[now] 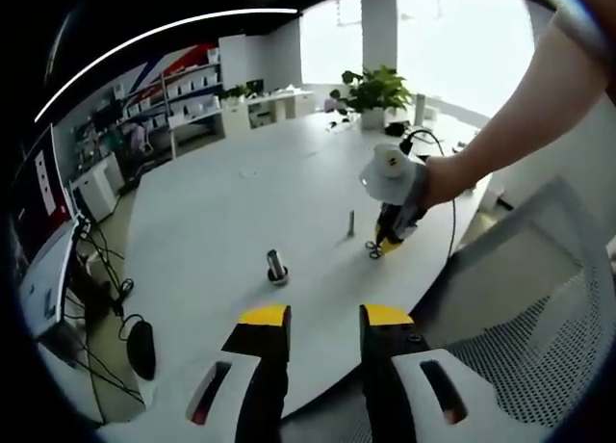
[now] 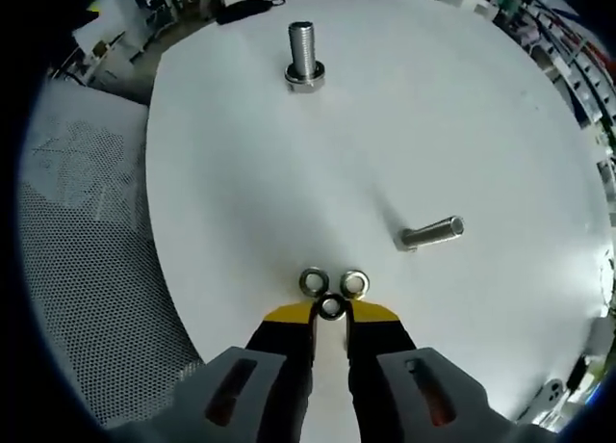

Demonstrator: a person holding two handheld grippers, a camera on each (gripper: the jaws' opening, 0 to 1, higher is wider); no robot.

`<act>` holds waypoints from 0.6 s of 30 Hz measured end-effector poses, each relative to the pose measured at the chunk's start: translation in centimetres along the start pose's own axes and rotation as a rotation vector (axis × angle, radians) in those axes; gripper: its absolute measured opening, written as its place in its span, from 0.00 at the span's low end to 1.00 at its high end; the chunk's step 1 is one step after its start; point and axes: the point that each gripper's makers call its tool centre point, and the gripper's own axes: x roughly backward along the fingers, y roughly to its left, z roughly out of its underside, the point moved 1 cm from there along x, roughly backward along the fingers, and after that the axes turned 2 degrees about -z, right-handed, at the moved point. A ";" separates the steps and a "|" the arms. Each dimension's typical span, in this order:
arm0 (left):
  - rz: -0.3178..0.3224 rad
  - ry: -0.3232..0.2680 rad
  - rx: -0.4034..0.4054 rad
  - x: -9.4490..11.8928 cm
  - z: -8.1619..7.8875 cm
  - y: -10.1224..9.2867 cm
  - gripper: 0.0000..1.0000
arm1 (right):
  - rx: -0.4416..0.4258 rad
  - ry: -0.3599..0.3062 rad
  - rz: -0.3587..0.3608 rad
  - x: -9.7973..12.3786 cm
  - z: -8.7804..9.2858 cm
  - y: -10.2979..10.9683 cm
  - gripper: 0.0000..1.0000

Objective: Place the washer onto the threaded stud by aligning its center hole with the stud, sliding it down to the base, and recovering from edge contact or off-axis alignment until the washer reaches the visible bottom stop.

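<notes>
In the left gripper view, the left hand-held gripper [image 1: 325,320] is hovering off the near edge of a white round desk [image 1: 221,202], its yellow-tipped jaws standing a narrow gap apart and holding nothing. On the desk ahead, a threaded stud [image 1: 276,267] is standing upright on its base, and a second, thinner bolt [image 1: 351,223] is standing farther back. To the right, a person's bare arm [image 1: 520,106] is reaching in with the right hand-held gripper [image 1: 375,251], whose tips are touching down on the desk by some small rings. A mesh chair [image 1: 539,299] is sitting at the right, and a potted plant [image 1: 373,91] is standing at the far side of the desk.

In the right gripper view, the right hand-held gripper [image 2: 331,313] is pointing down at the desk [image 2: 433,125], jaws nearly together and pinching a washer [image 2: 331,307] between the yellow tips. Two more washers [image 2: 333,282] are lying flat side by side just beyond it, touching it. The threaded stud [image 2: 304,50] is standing upright well apart, toward the far edge, its collar bare. The thinner bolt [image 2: 430,234] appears to the right, between stud and washers.
</notes>
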 end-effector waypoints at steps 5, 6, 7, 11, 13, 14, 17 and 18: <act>0.000 0.002 0.001 0.0 0.0 0.0 0.27 | -0.029 0.001 -0.001 0.1 0.2 -0.3 0.13; 0.000 0.002 0.003 0.0 0.0 0.1 0.27 | -0.034 0.002 -0.001 0.1 0.4 -0.4 0.13; -0.002 0.003 0.003 0.0 0.1 0.1 0.27 | -0.036 0.001 0.000 0.1 0.5 -0.4 0.13; -0.001 0.002 0.000 0.0 0.0 0.1 0.27 | -0.045 -0.022 0.009 0.9 0.3 -0.7 0.13; -0.001 0.002 0.000 0.0 0.0 0.1 0.27 | -0.047 -0.038 0.016 1.3 0.1 -1.0 0.13; 0.001 0.002 0.000 0.0 0.0 0.0 0.27 | -0.045 -0.042 0.020 1.5 -0.1 -1.2 0.13; 0.004 0.003 -0.005 0.0 0.0 0.0 0.27 | -0.039 -0.048 0.036 2.0 -0.3 -1.8 0.13; 0.004 0.002 -0.005 0.0 0.0 0.0 0.27 | -0.040 -0.048 0.039 2.0 -0.2 -2.0 0.13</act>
